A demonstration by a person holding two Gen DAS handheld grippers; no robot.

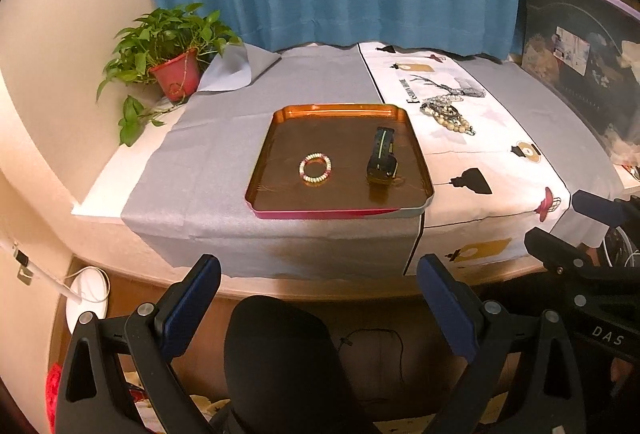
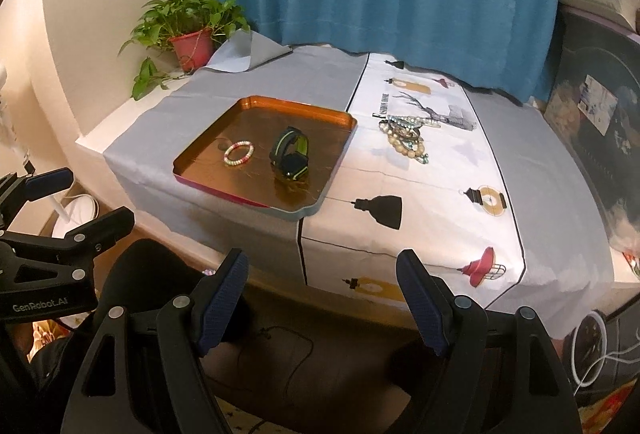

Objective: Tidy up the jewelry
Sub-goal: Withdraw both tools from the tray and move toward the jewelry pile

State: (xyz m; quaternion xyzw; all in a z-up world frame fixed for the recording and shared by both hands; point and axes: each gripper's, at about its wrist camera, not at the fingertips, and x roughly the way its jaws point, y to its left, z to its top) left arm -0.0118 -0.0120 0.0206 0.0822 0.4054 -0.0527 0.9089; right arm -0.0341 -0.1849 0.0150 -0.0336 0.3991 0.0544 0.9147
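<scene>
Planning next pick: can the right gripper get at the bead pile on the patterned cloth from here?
Probably yes. The right gripper is open and empty, back off the table edge, and the bead pile lies uncovered on the patterned cloth beside the tray, with nothing between.

Pile of beaded jewelry (image 1: 447,113) on the printed cloth too tangled and small to count or sort into separate pieces. Watch (image 2: 291,155) face not readable; buckle not made out. Printed lettering on cloth (image 2: 385,105) too small to read. Right gripper (image 1: 576,230) cut off by right edge in left wrist view; left gripper (image 2: 60,201) cut off by left edge in right wrist view. Dark cluttered shelf (image 1: 580,73) at far right blurred, contents unclear. White round object (image 1: 88,298) on floor partly hidden behind table edge.
</scene>
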